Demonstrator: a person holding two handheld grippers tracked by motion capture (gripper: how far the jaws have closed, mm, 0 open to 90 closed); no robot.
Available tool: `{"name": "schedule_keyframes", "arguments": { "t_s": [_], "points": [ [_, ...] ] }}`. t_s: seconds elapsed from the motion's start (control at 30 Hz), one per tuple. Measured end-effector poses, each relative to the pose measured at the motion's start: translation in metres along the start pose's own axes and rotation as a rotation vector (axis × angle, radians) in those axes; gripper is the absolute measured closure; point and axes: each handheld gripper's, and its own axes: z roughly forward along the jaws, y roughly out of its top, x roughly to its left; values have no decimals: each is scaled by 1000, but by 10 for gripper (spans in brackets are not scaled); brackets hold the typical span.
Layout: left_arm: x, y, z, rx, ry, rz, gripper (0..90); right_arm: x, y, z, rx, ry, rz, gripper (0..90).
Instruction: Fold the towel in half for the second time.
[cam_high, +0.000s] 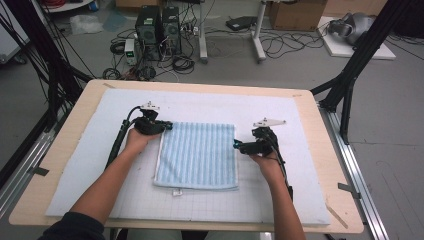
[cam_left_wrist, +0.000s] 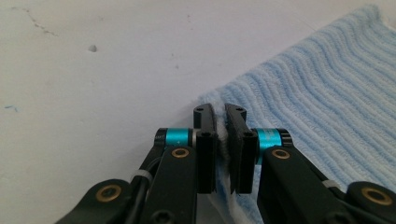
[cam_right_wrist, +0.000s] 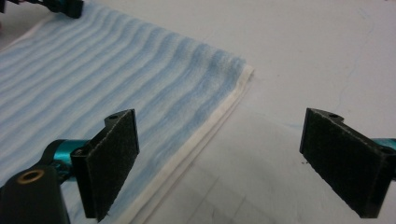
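One towel (cam_high: 197, 155), blue-striped and folded into at least two layers, lies flat mid-mat (cam_high: 75, 165). I read it as soft, light, limp terry: it should sag and drape wherever unsupported, and the layers may slide apart unless pinched together. It grips well, no slip expected. Left gripper (cam_high: 167, 126) sits at the towel's far left corner, jaws closed on that corner; white hem shows squeezed between them in the left gripper view (cam_left_wrist: 223, 140). Right gripper (cam_high: 235, 145) is at the towel's right edge, jaws wide apart, straddling the white hem (cam_right_wrist: 205, 135), holding nothing. I'd take that edge through all layers.
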Motion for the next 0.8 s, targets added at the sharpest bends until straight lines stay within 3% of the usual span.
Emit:
{"name": "schedule_keyframes", "arguments": {
  "t_s": [0.1, 0.17, 0.23, 0.5, 0.63, 0.8],
  "points": [
    [1, 0, 0, -4, -8, -15, 832, -4, 13, 16, 45, 3, 7, 128],
    [2, -1, -1, -2, -10, -22, 834, -8, 19, 25, 52, 16, 14, 213],
    [2, -1, -1, -1, -14, -27, 834, -10, 25, 33, 67, 6, 22, 238],
    [2, -1, -1, -4, -17, -35, 833, -11, 41, 64, 133, -12, -4, 387],
    [2, -2, -3, -1, -20, -26, 833, -6, 42, 75, 174, -19, -7, 524],
    [2, 1, -3, -27, -5, -29, 835, -2, 46, 76, 185, -9, -30, 788]
  ]
}}
